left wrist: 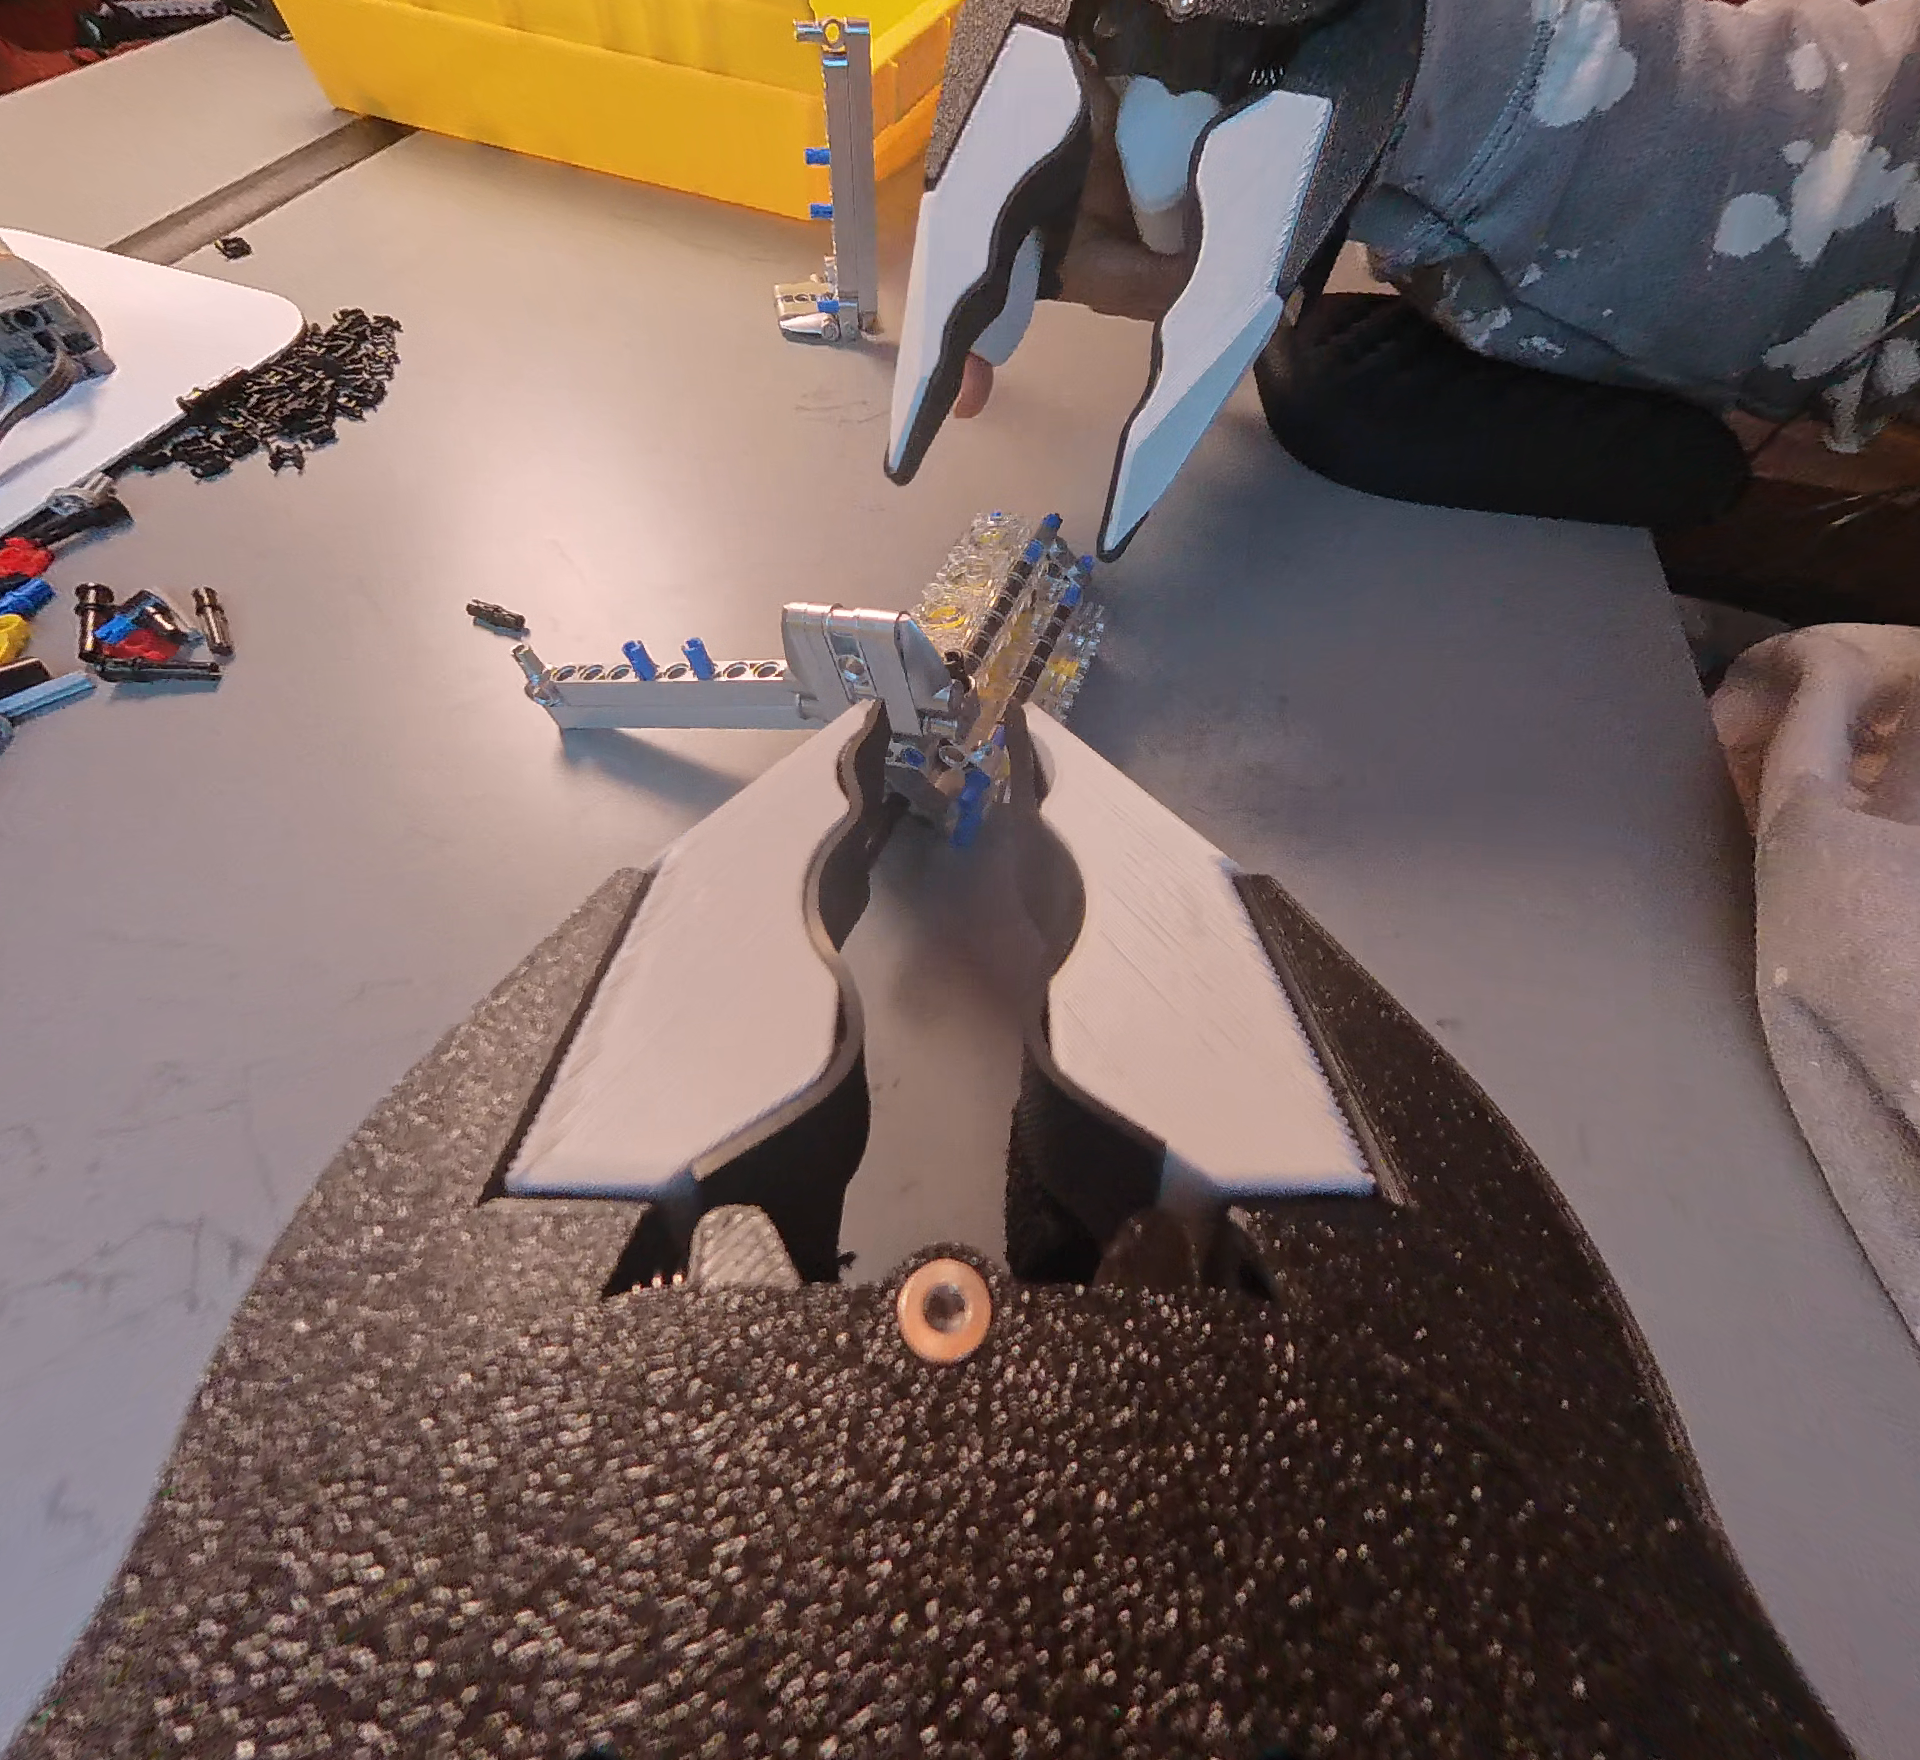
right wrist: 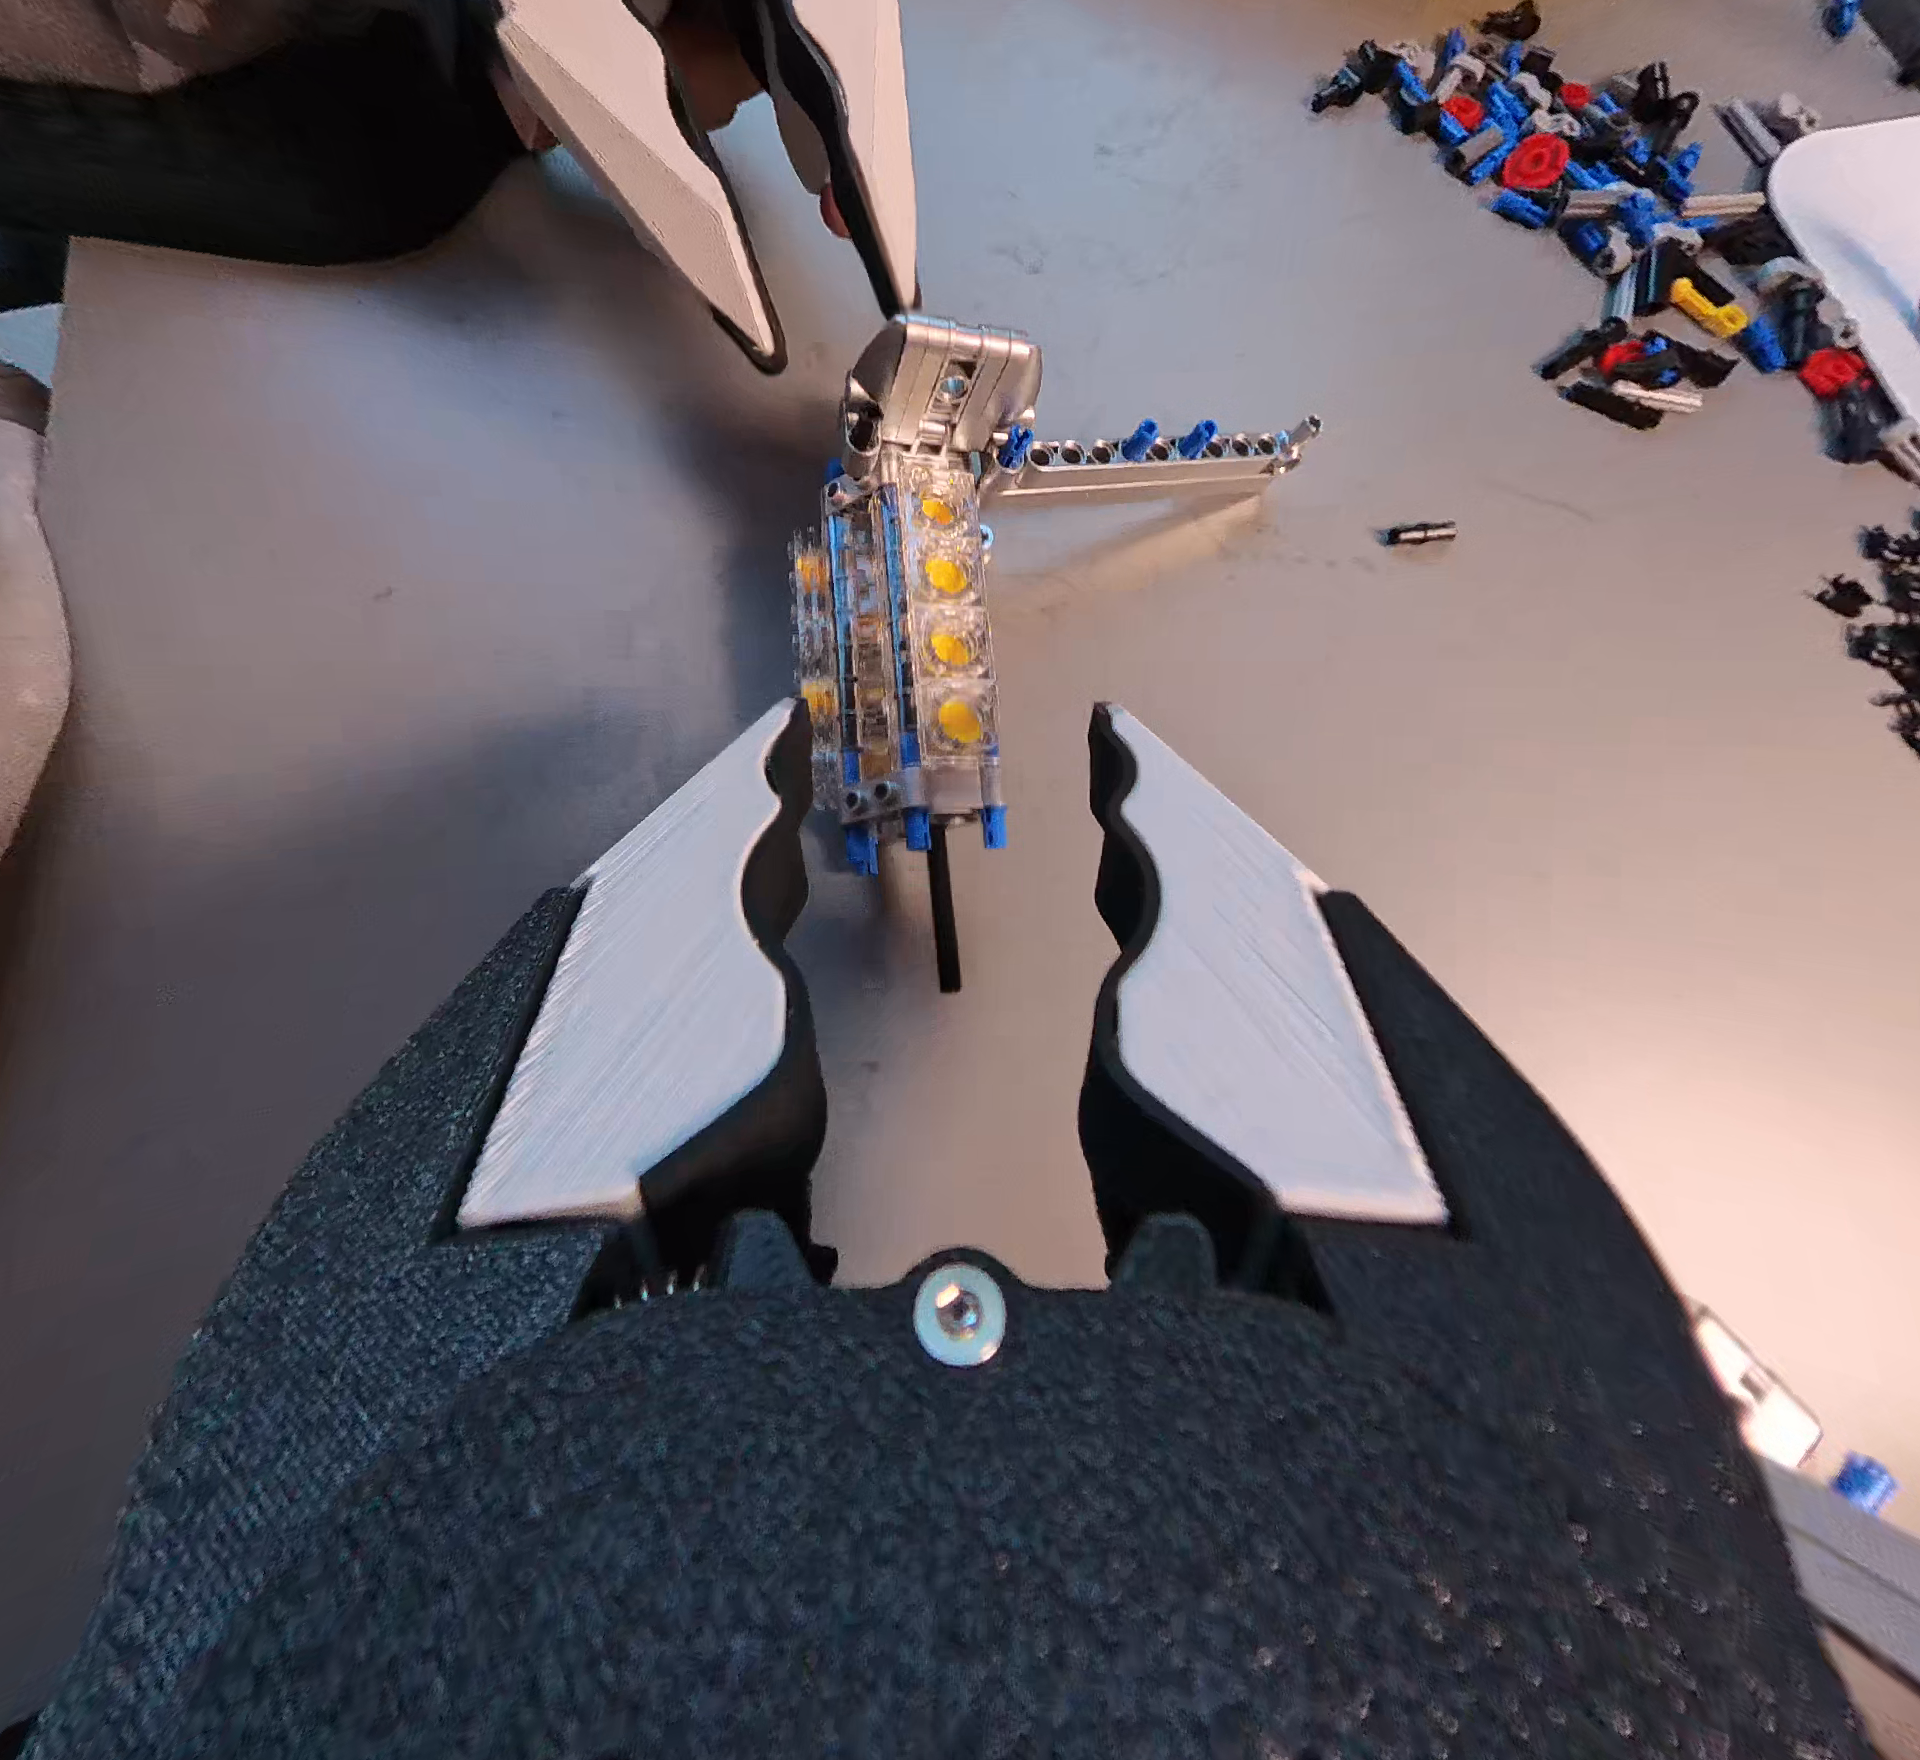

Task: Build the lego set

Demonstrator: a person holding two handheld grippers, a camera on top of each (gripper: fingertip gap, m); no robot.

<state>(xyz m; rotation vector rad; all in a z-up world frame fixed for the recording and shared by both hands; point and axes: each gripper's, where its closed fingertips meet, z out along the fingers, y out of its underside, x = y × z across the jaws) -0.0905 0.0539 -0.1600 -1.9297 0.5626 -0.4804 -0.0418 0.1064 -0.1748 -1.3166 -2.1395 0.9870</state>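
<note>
A brick-built engine block point(left wrist: 997, 640) of clear, yellow and blue parts, with a silver end piece point(left wrist: 852, 661), is at mid-table. A long grey beam point(left wrist: 665, 692) with blue pins runs off to the side from the silver piece. My left gripper point(left wrist: 945, 728) is closed narrowly on the near end of the block; in the right wrist view it point(right wrist: 831, 334) sits at the silver end point(right wrist: 951, 380). My right gripper point(right wrist: 951, 723) is open, and its left fingertip is beside the block's point(right wrist: 904, 630) other end, where a black axle point(right wrist: 948, 910) sticks out. In the left wrist view the right gripper point(left wrist: 1008, 513) hovers just above the block.
A yellow bin point(left wrist: 582, 27) stands at the back. An upright grey beam frame point(left wrist: 850, 183) stands in front of it. A pile of black pins point(left wrist: 301, 380), mixed coloured parts point(right wrist: 1621, 172), a white sheet point(left wrist: 156, 339) and a loose black pin point(left wrist: 494, 611) lie to the side. A sleeved arm point(left wrist: 1662, 152) and cloth point(left wrist: 1829, 879) are at the table edge. Some 8 cm of space lies between my two pairs of fingers.
</note>
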